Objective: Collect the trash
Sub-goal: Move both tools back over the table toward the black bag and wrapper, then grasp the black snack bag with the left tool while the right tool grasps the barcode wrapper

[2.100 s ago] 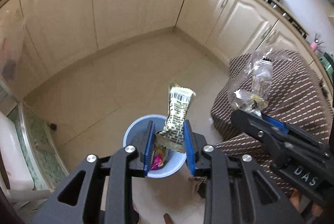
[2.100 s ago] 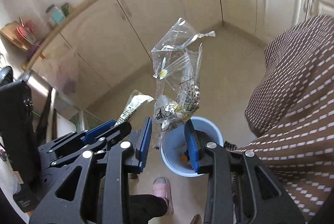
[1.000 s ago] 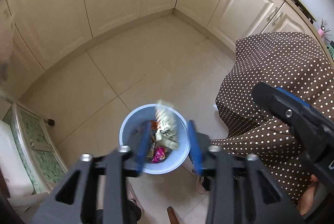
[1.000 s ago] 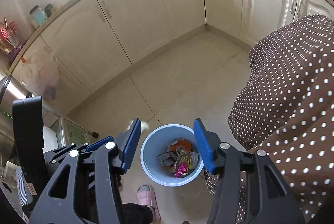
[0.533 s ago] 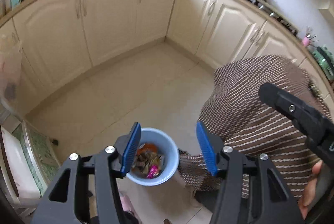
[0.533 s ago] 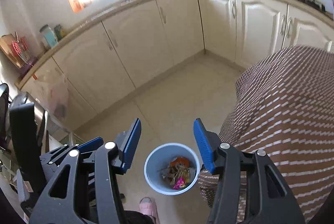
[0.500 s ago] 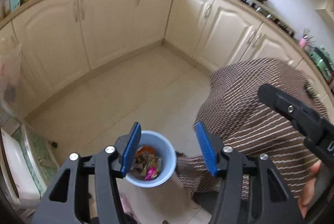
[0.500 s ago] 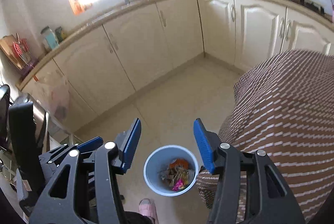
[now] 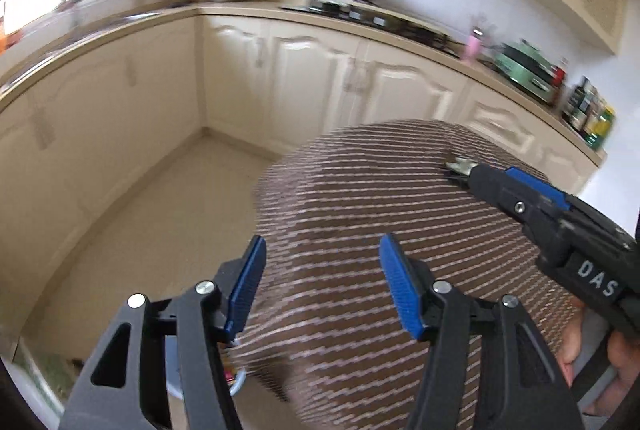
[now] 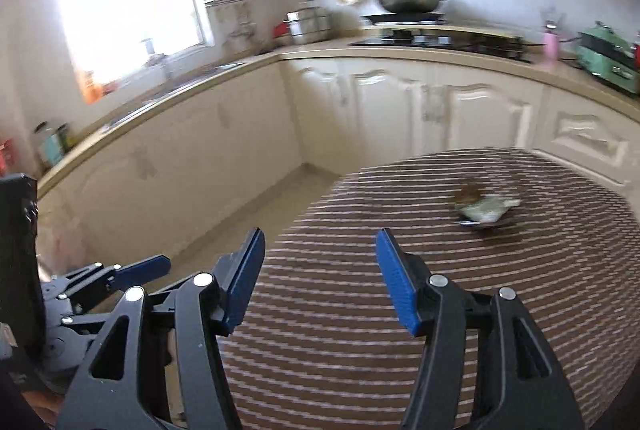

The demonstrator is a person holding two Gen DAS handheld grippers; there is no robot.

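A crumpled pale wrapper [image 10: 486,210] with a brown scrap beside it lies on the round table's brown dotted cloth [image 10: 360,330], ahead and to the right of my right gripper [image 10: 320,278]. Its jaws are opening and nothing is between them. In the left wrist view the same wrapper [image 9: 460,163] peeks out just past the tip of the right gripper [image 9: 480,178]. My left gripper [image 9: 322,286] hovers over the near left part of the cloth [image 9: 340,213], its jaws opening and empty. A sliver of the blue bin [image 9: 237,384] shows low behind its left finger.
Cream cabinets [image 10: 400,109] run around the room under a counter with a stove and pan [image 10: 404,3], a pink bottle [image 10: 550,47] and a green appliance [image 10: 606,59]. Bare tiled floor [image 9: 160,213] lies left of the table. A hand [image 9: 580,342] holds the right gripper.
Both grippers let their wrappers fall into the blue bin, then rose and swung up and right from the bin to the table. Both jaws have widened.
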